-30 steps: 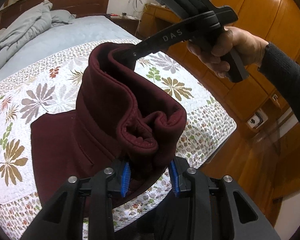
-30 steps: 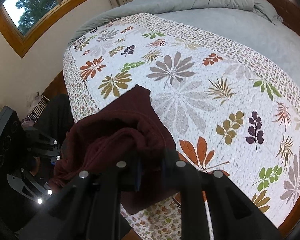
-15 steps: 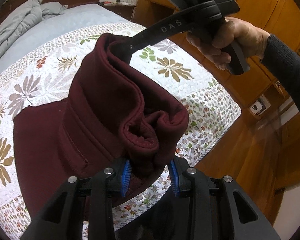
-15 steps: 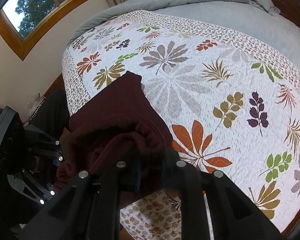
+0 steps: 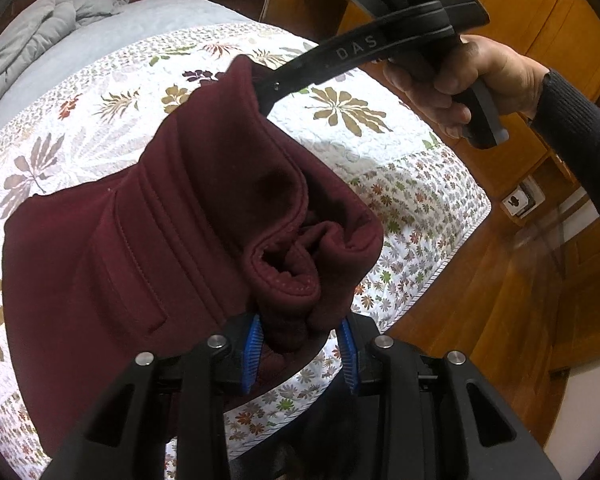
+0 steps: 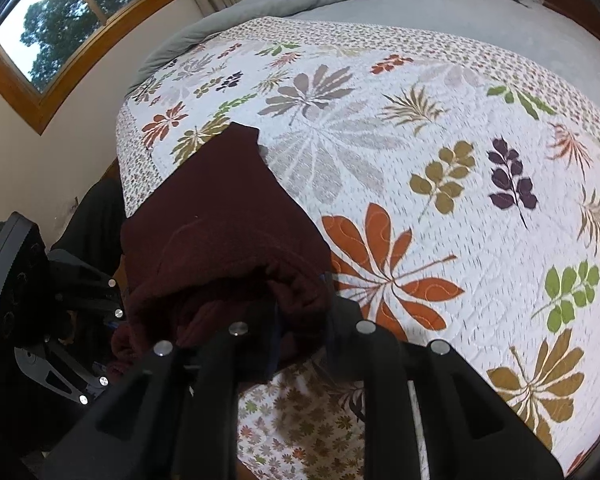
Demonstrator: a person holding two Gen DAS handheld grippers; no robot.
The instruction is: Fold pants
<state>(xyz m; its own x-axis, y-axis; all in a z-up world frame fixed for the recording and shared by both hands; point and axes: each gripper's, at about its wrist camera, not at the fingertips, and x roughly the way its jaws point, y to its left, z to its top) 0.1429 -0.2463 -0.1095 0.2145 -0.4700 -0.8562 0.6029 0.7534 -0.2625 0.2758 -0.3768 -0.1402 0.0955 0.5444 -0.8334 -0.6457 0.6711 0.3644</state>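
The dark maroon pants [image 5: 120,240] lie partly on the leaf-patterned quilt [image 5: 80,128] near the foot of the bed, with one folded edge lifted off it. My left gripper [image 5: 300,332] is shut on a bunched corner of that edge between its blue pads [image 5: 254,340]. A hand holds my right gripper [image 5: 264,92], which pinches the far corner of the same edge. In the right wrist view the pants [image 6: 220,220] bunch up between the right gripper's [image 6: 300,320] fingers; its jaws are opening slightly with cloth still pinched. The left gripper [image 6: 80,320] shows at the left.
A grey duvet [image 5: 32,40] is heaped at the head of the bed. Wooden floor [image 5: 520,300] and wooden cabinets [image 5: 540,20] lie beyond the bed's corner. A window [image 6: 60,20] sits in the wall on the other side.
Both grippers have come down toward the quilt with the lifted edge of the pants. More of the maroon cloth now rests flat on the bed.
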